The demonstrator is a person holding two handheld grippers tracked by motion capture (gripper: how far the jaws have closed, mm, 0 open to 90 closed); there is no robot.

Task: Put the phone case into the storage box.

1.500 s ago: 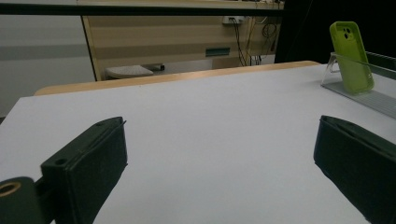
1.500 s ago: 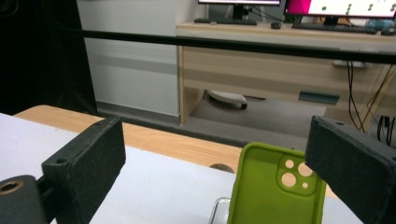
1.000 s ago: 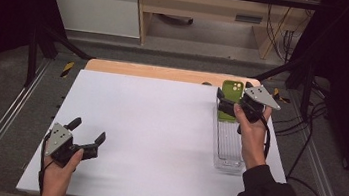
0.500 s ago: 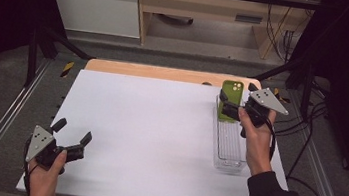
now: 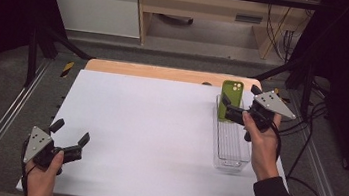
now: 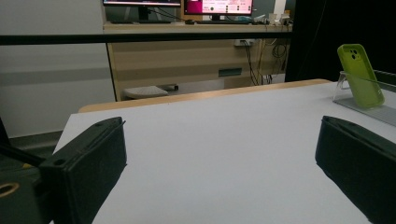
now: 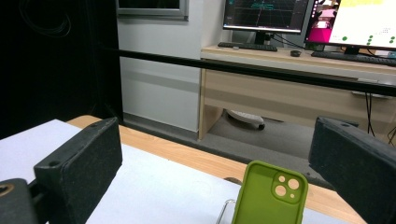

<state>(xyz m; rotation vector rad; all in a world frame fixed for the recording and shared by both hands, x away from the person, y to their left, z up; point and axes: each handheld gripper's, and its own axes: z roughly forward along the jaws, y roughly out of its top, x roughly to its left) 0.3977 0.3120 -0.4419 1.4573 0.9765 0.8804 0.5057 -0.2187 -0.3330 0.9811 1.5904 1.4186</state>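
A green phone case [image 5: 231, 99] stands upright at the far end of a clear plastic tray [image 5: 230, 147] on the right of the white table. My right gripper [image 5: 238, 102] hovers just behind and above the case with its jaws open and nothing between them. In the right gripper view the case [image 7: 271, 193] rises low between the spread jaws of that gripper [image 7: 215, 154]. My left gripper [image 5: 70, 132] is open and holds nothing near the table's front left corner. In the left gripper view the case [image 6: 359, 74] leans in the tray [image 6: 369, 111] far off to the right.
A white sheet [image 5: 158, 131] covers the table, with a wooden strip [image 5: 165, 72] along its far edge. Metal rails [image 5: 4, 117] run along both sides. Cables [image 5: 308, 139] trail off to the right. A desk with monitors [image 7: 355, 21] stands beyond the table.
My left gripper has drawn back to the left and toward the near edge. My right gripper has shifted slightly right and away beside the case, which stays upright in the tray.
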